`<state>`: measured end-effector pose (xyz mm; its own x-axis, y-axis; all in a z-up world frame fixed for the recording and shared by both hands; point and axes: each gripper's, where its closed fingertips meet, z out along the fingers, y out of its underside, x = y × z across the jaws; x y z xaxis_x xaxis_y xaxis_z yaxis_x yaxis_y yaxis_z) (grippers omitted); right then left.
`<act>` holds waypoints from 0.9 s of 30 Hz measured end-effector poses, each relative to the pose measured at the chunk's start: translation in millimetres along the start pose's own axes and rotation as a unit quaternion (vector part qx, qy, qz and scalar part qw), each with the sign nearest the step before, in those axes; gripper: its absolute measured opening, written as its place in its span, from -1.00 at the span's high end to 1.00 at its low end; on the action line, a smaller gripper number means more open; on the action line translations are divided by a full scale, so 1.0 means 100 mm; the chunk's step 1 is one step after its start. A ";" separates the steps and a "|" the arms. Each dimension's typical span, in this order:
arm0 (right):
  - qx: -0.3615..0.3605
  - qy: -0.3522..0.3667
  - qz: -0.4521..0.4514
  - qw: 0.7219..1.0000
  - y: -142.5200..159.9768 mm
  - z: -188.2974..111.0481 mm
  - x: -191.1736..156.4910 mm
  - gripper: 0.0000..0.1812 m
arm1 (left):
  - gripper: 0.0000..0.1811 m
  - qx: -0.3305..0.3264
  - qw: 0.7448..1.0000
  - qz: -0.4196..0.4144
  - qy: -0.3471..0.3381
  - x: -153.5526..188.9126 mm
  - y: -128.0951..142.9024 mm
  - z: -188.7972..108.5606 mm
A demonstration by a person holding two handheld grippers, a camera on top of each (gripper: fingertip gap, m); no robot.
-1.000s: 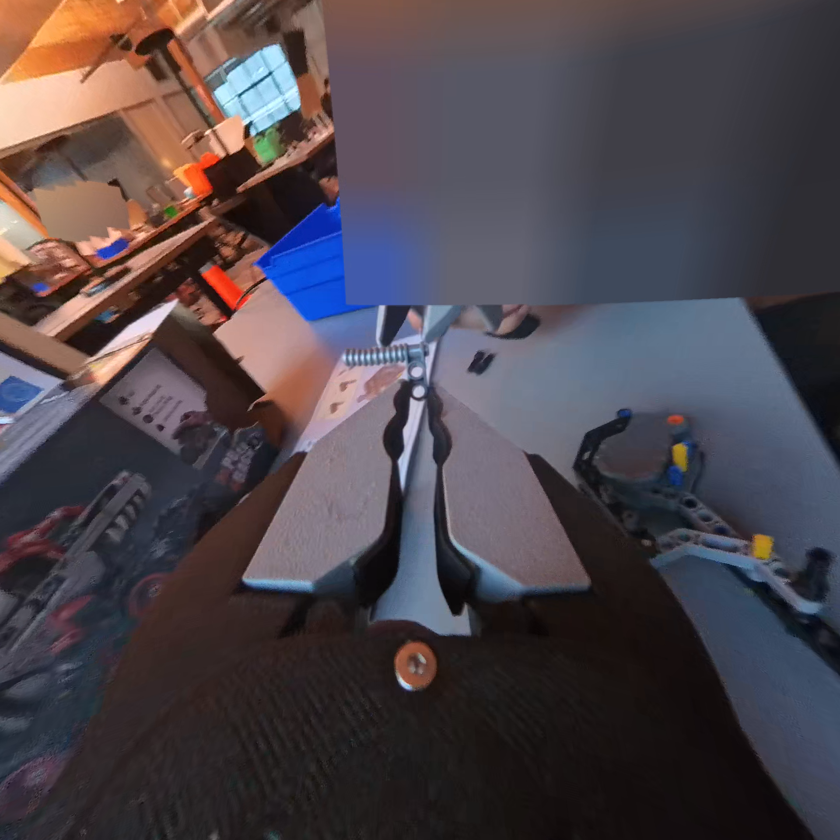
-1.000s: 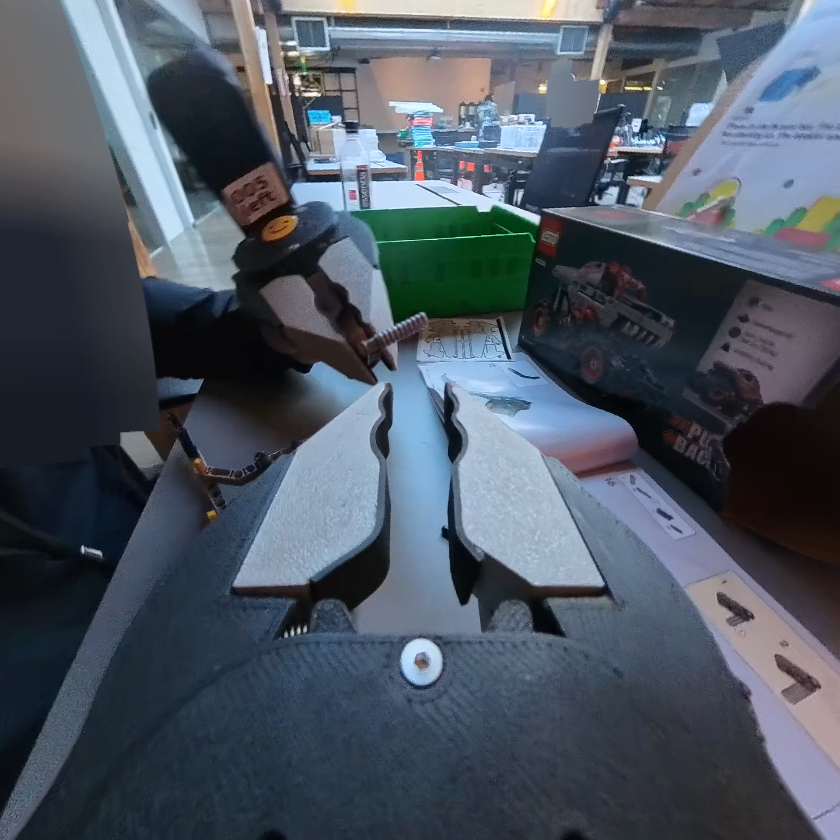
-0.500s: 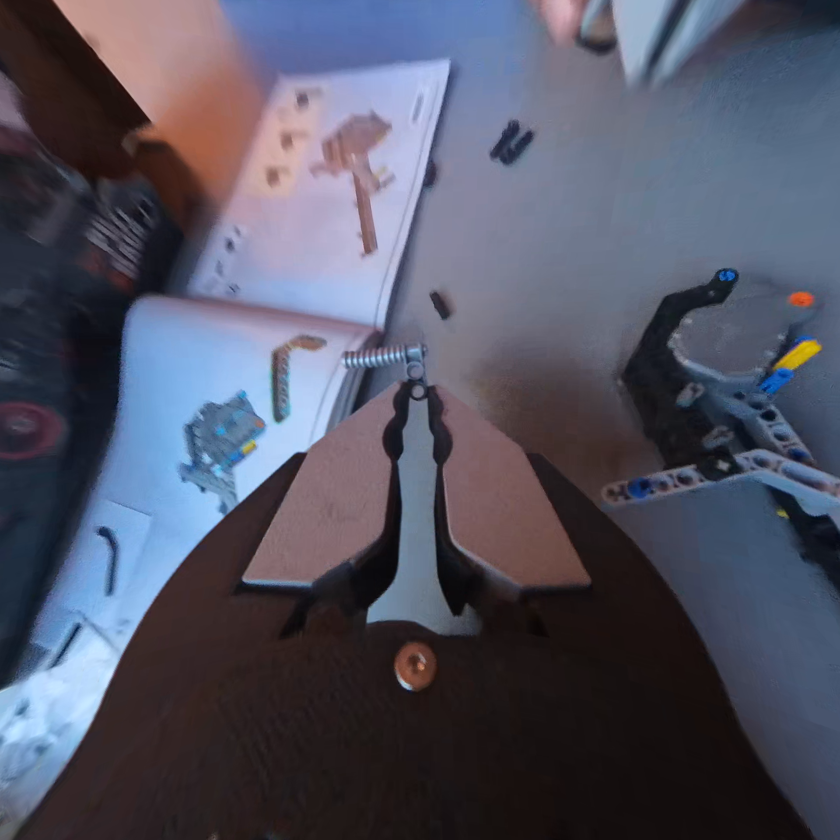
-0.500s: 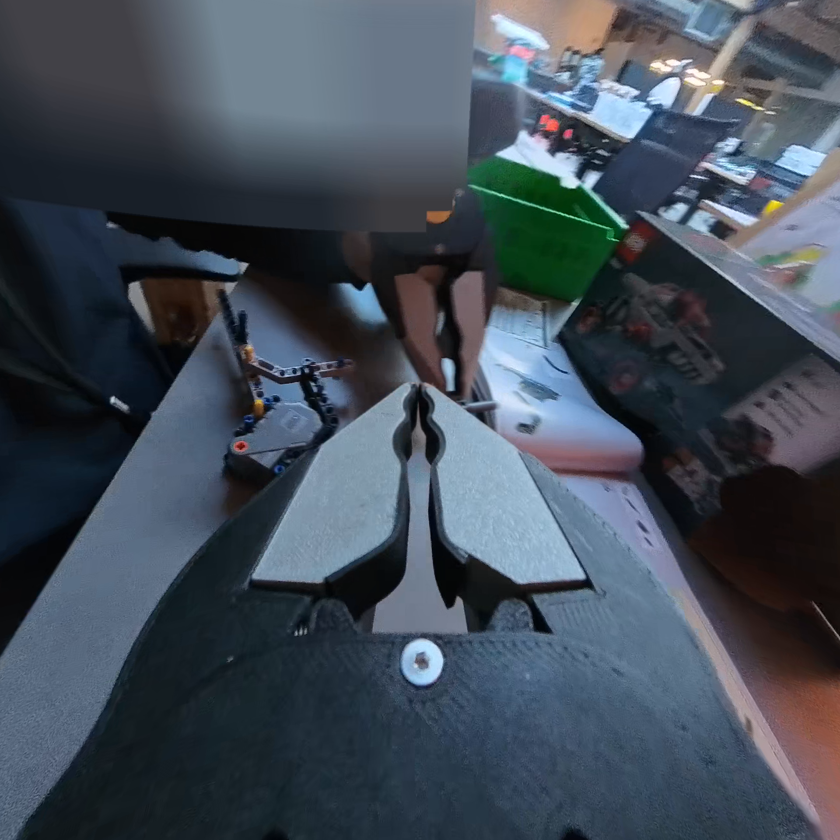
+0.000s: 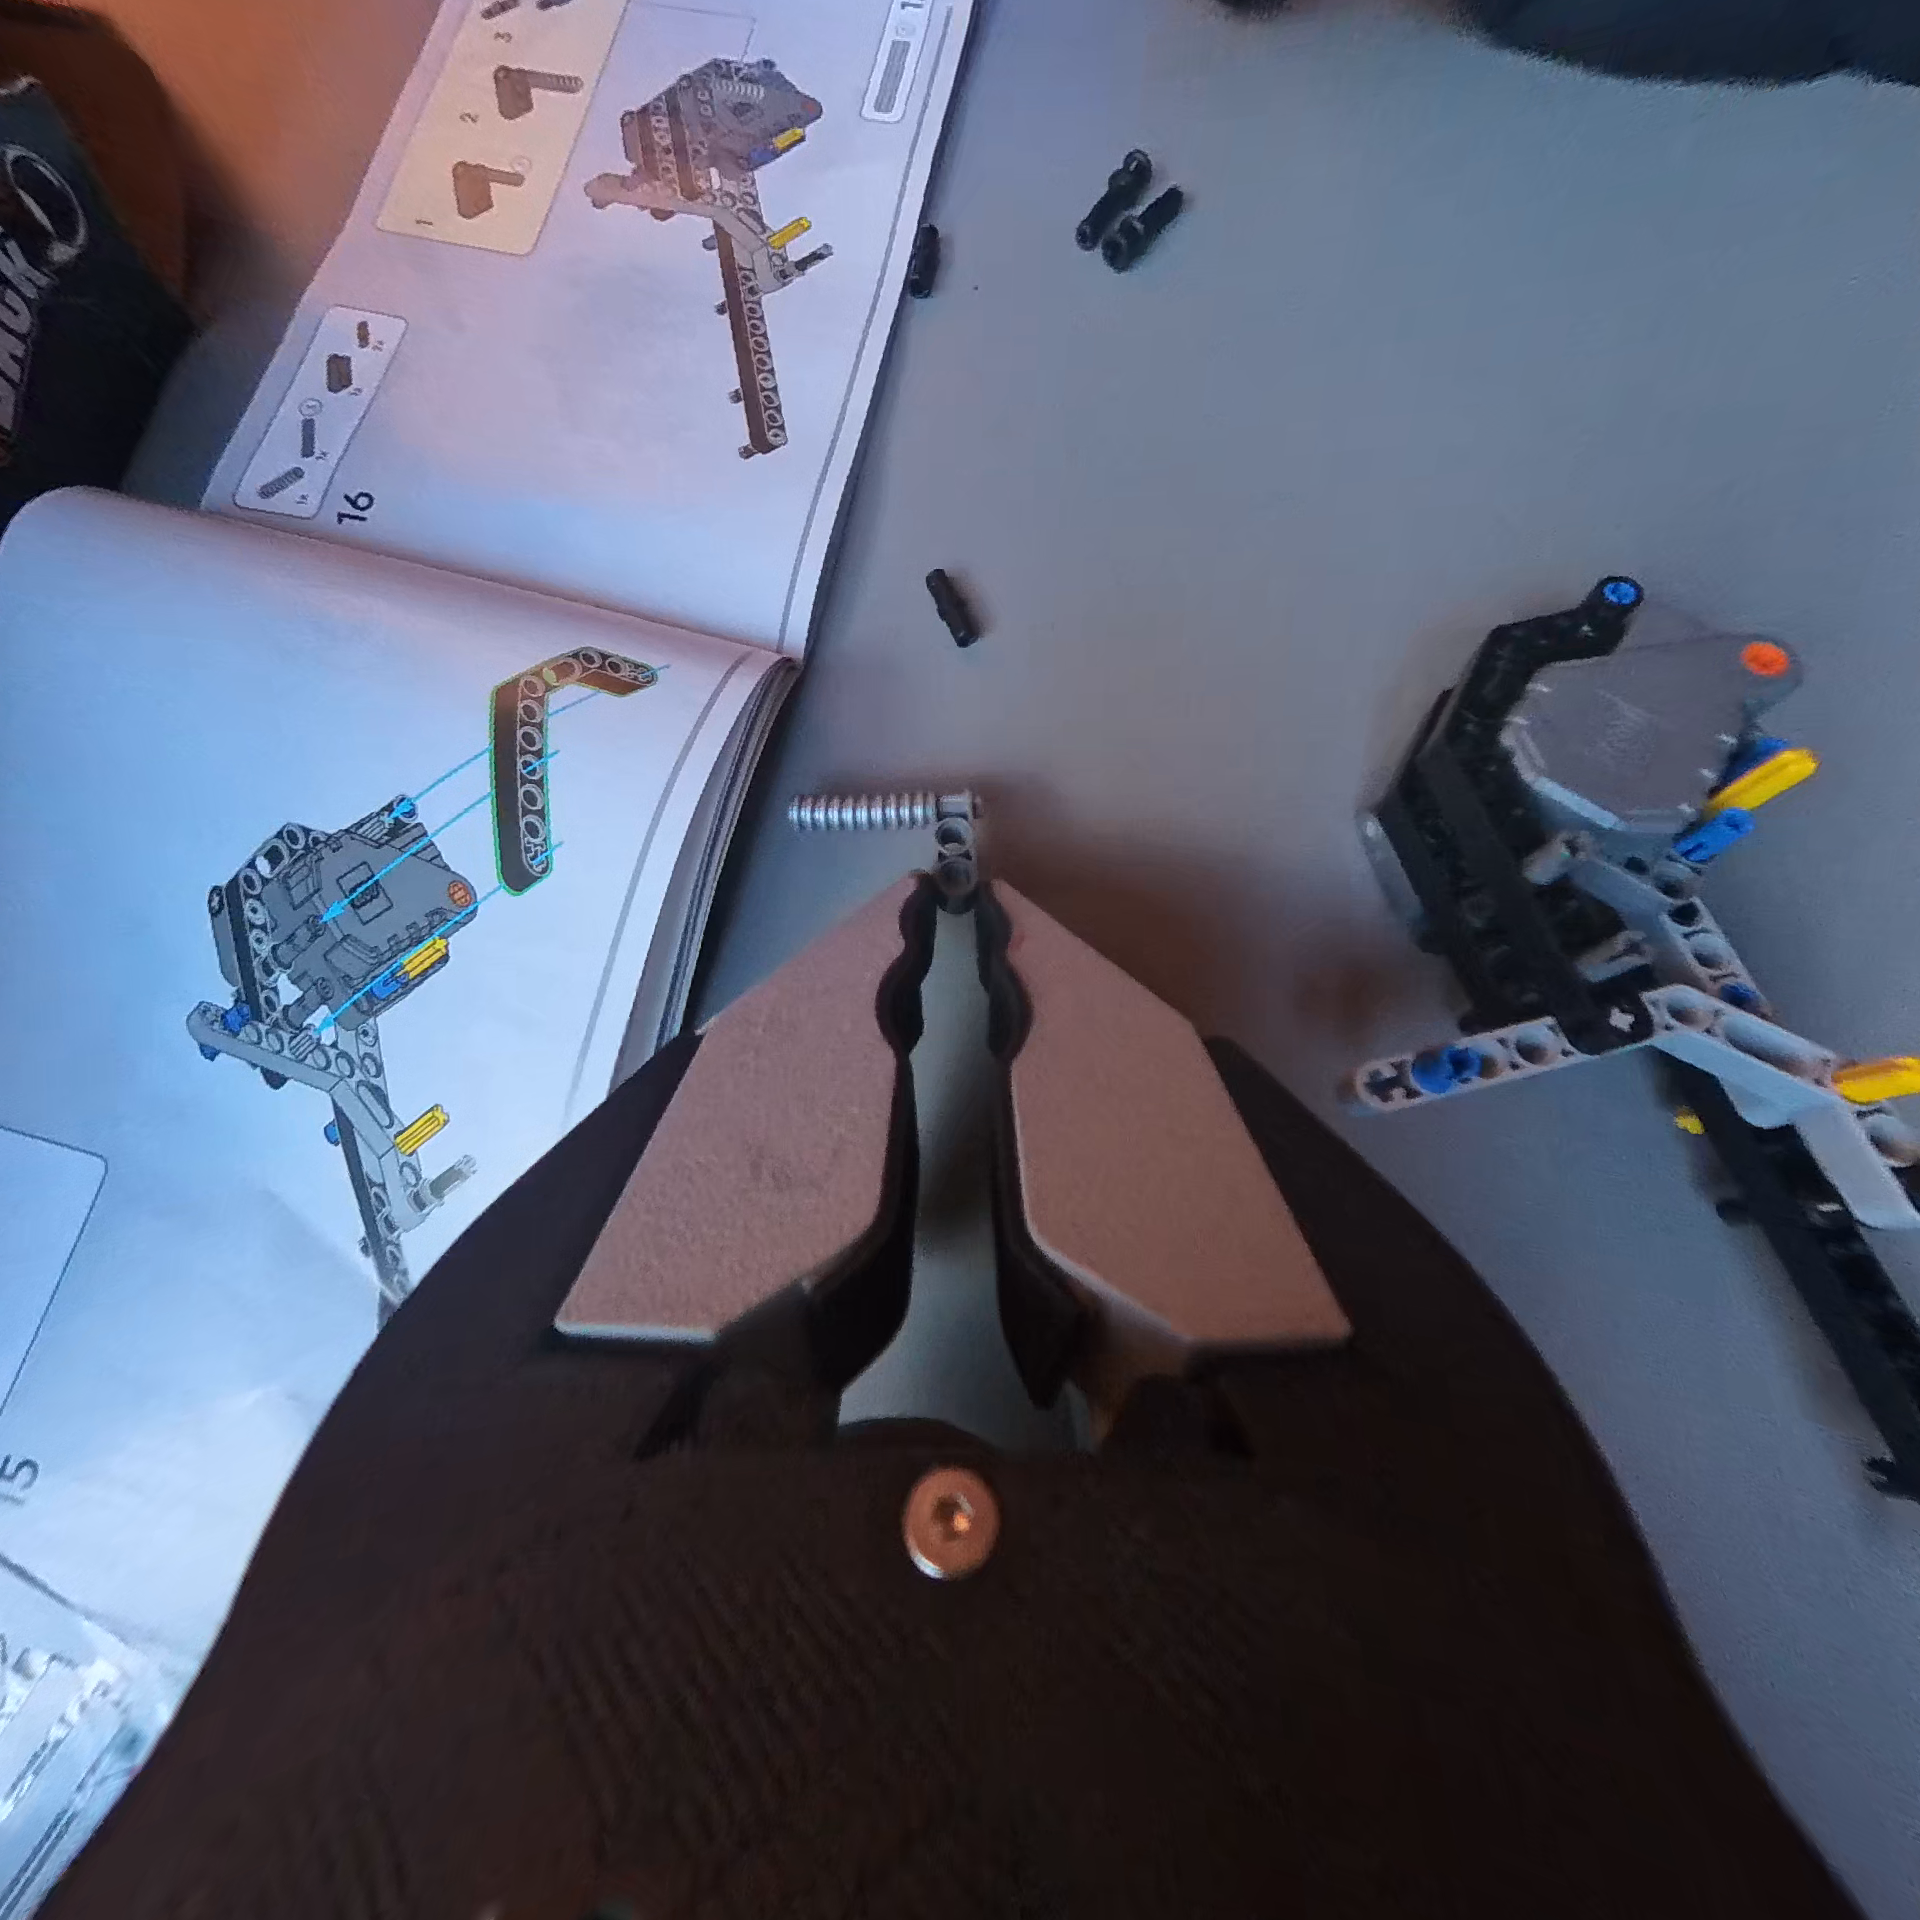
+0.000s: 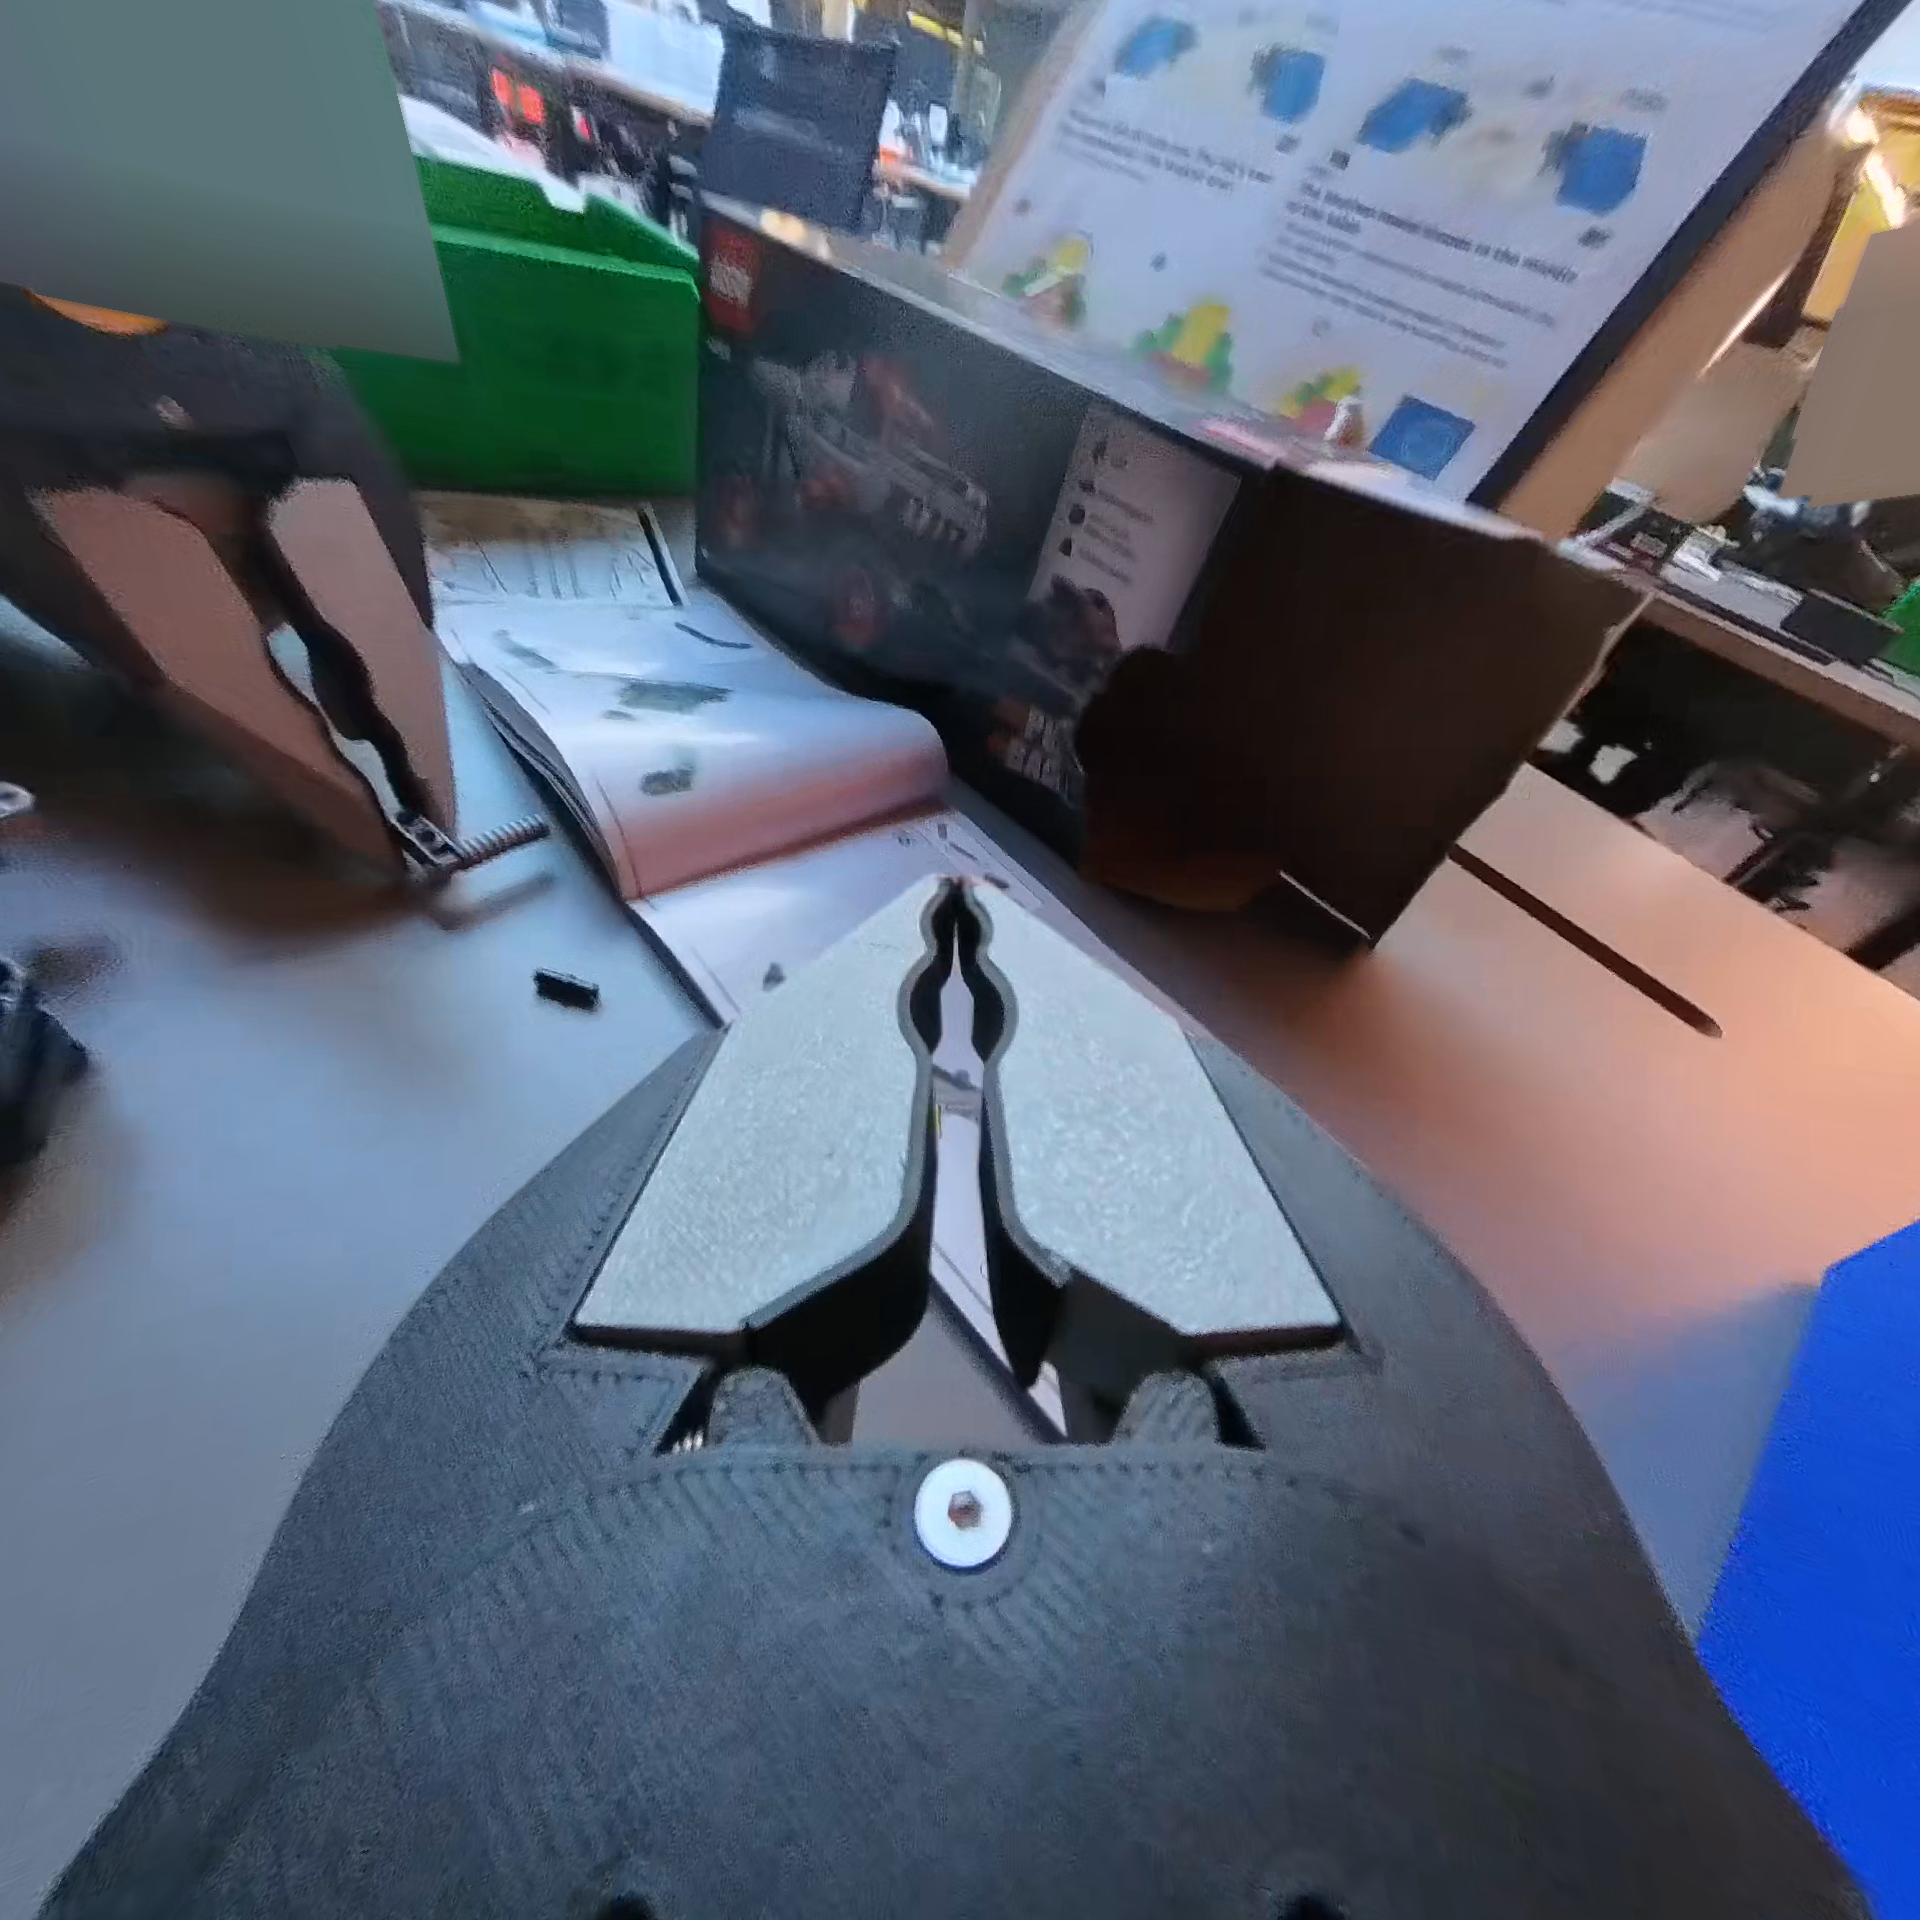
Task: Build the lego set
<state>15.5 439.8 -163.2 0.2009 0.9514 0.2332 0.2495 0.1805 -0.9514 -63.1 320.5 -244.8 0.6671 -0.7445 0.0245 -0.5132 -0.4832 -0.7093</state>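
Note:
My left gripper is shut on a small grey connector with a metal spring sticking out to the left, held just above the grey table. The half-built grey and black model lies to its right. In the right wrist view the left gripper points down at the table with the spring piece at its tip. My right gripper is shut and empty, above the instruction sheet.
Open instruction booklet lies left. Loose black pins lie on the table; one pin also shows in the right wrist view. The set's dark box, a green bin and a blue bin stand around.
My left gripper tipped down from level to face the table, still holding the spring piece. My right gripper closed fully and swung right, away from the model.

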 end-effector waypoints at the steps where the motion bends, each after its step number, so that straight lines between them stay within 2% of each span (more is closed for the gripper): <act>1: -0.013 -0.007 -0.009 1.000 0.06 0.03 -0.03 1.00 | 0.94 0.005 1.000 -0.001 0.002 0.01 0.00 0.00; 3: -0.043 -0.029 -0.041 0.998 0.14 0.06 -0.14 1.00 | 0.94 0.006 1.000 0.001 0.000 0.01 0.00 0.00; 6: -0.051 -0.025 -0.114 0.992 0.17 0.07 -0.25 1.00 | 0.94 0.004 1.000 0.003 0.014 0.08 0.01 0.00; 9: -0.068 -0.008 -0.134 0.989 0.20 0.09 -0.22 1.00 | 0.91 0.004 1.000 -0.005 0.029 0.13 0.00 0.00; 12: -0.080 0.006 -0.112 0.990 0.22 0.08 -0.13 1.00 | 0.88 0.006 0.999 -0.015 0.043 0.16 0.00 0.00; 17: -0.083 -0.073 -0.029 0.993 0.24 0.09 -0.31 1.00 | 0.81 0.009 0.995 -0.046 0.083 0.27 -0.03 0.00; 22: -0.097 -0.080 -0.058 0.990 0.27 0.10 -0.41 1.00 | 0.70 0.015 0.987 -0.081 0.140 0.41 -0.07 -0.02; 24: -0.097 -0.089 -0.063 0.989 0.26 0.10 -0.47 1.00 | 0.72 0.040 0.987 -0.079 0.131 0.36 -0.16 -0.08; 27: -0.099 -0.087 -0.068 0.989 0.25 0.10 -0.48 1.00 | 0.83 0.078 0.992 -0.065 0.069 0.12 -0.25 -0.21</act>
<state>2.4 401.2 -199.7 -0.0091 0.9532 0.3021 0.4464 0.2742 -0.8518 -53.8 314.2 -211.4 0.6364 -0.7419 0.2112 -0.3311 -0.5101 -0.7939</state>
